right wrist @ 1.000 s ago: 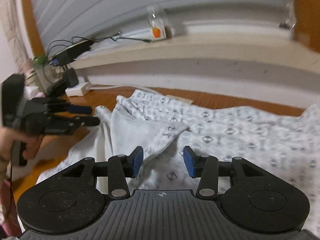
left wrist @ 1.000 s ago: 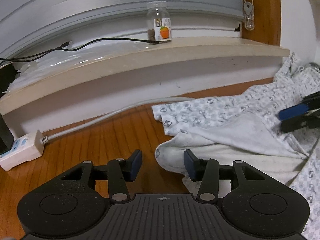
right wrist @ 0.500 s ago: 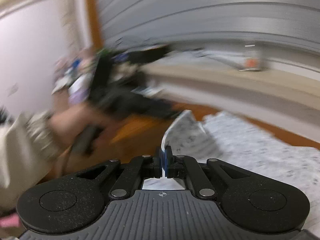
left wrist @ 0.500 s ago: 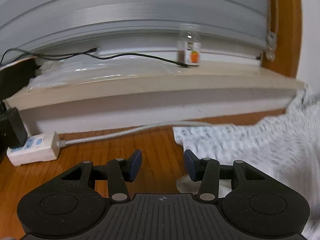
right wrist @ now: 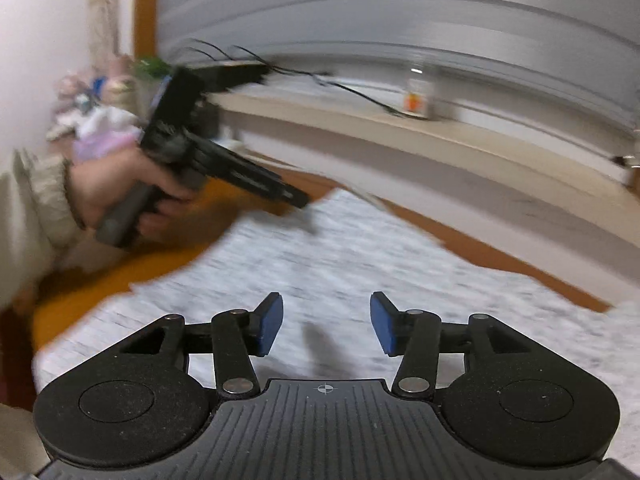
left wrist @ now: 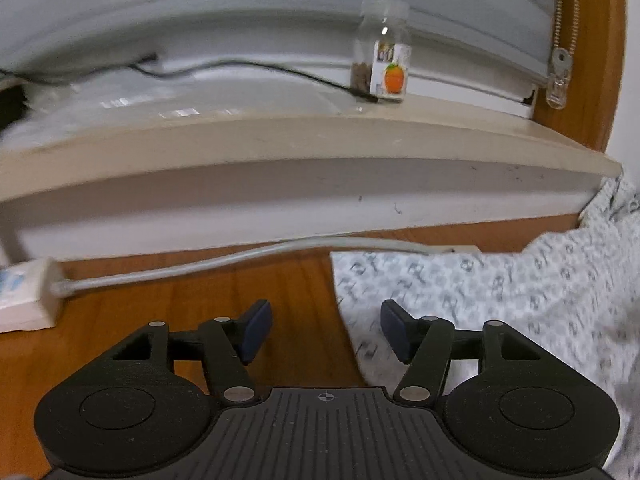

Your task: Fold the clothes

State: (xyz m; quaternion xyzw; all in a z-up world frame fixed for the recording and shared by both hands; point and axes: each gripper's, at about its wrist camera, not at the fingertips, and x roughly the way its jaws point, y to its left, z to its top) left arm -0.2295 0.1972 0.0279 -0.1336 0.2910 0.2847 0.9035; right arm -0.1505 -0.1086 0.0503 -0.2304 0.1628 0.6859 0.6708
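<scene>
On the wooden floor (left wrist: 224, 292) below a pale window ledge (left wrist: 280, 140) lies one patterned garment (left wrist: 500, 292), white-grey with small dark motifs, spread flat; in the left wrist view it fills the right half of the near ground, and its left edge runs between the two fingers of the left gripper (left wrist: 325, 330). That gripper's blue pads are spread wide with nothing between them; its right pad hangs over the cloth, its left pad over bare wood. The right gripper (right wrist: 326, 328) is likewise spread apart and empty, poised over the middle of the garment, which covers most of the near floor in that view, though motion blur smears the print there. From the right wrist camera, the left gripper appears again at far left, held by one hand (right wrist: 120, 192) in a cream sleeve (right wrist: 28, 208), its tip pointing down toward the far left corner of the cloth; whether it touches the fabric is unclear through the blur. One small clear bottle (left wrist: 382, 56) with an orange-fruit label stands on the ledge, a single thin black cable (left wrist: 248, 66) running to its base. One white power strip (left wrist: 24, 296) sits at far left on the floor, with one grey cord (left wrist: 240, 260) trailing right to the garment's far edge.
</scene>
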